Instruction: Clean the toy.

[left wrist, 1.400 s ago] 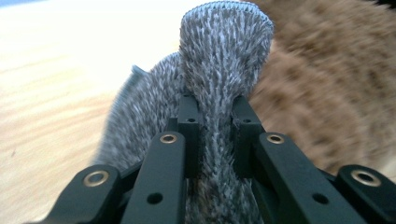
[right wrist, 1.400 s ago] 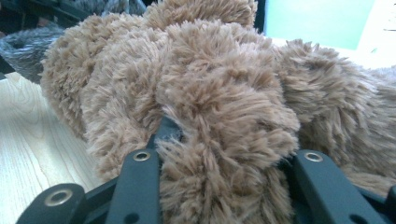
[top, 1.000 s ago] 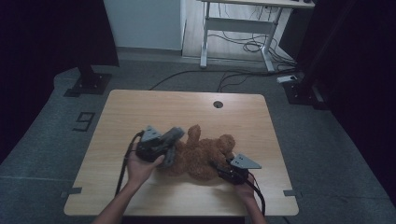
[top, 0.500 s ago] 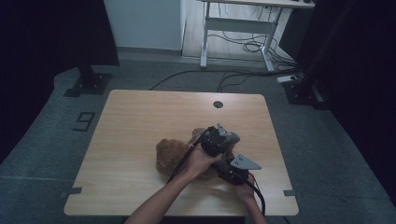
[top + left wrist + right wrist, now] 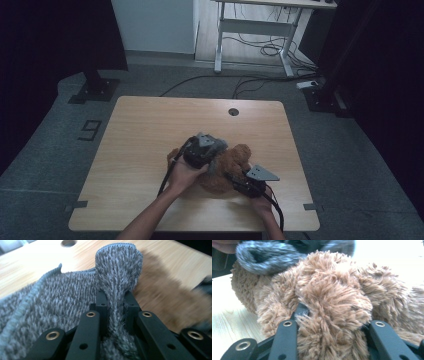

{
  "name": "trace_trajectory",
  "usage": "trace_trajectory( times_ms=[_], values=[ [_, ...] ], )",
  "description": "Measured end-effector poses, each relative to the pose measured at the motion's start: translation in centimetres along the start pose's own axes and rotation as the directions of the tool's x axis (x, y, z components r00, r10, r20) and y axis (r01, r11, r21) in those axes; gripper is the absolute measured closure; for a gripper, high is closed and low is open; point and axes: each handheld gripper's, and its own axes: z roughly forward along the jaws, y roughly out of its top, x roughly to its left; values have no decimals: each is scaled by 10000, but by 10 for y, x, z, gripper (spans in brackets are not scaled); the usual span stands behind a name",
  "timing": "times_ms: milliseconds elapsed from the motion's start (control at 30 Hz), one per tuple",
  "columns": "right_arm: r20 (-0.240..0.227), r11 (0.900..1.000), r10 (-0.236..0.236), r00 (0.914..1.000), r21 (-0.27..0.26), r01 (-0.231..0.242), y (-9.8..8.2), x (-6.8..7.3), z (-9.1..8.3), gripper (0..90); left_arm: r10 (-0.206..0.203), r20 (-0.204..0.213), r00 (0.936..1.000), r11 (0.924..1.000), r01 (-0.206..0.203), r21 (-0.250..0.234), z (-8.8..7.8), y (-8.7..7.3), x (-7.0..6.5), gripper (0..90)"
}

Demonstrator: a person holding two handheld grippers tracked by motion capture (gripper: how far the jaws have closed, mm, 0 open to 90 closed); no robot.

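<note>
Teddy bear [image 5: 231, 169] and grey knitted garment [image 5: 75, 302] are both handling as soft, light, floppy things, we are judging; pinching a fold of knit or a plush limb is working best. We are seeing the bear lying on the table [image 5: 150, 130] near its front edge; the left gripper [image 5: 113, 307] is clamping a fold of the garment, while the right gripper [image 5: 332, 322] is clenching brown fur.
</note>
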Motion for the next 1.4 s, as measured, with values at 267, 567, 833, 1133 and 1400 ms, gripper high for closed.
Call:
trace_trajectory(
  times_ms=[267,567,833,1133,1400],
  values=[
    [51,10000,40,10000,3,-40,0,0,1,590,222,-930,9954,9984,-270,-500,-40,-33,20,789],
    [96,10000,50,9999,-14,-50,0,1,1,590,-899,-1163,9891,9936,809,-793,-60,-70,56,790],
    [108,10000,67,9999,-43,-67,0,0,0,590,-1772,-1226,9765,9836,1798,106,-54,-110,81,787],
    [159,10000,26,9999,-62,-25,0,0,1,588,-1194,-817,9895,9857,1083,-1290,-80,-45,61,786],
    [219,9999,-28,9998,-137,31,0,1,0,576,-673,-385,9970,9968,655,-457,-32,-8,34,785]
  ],
)
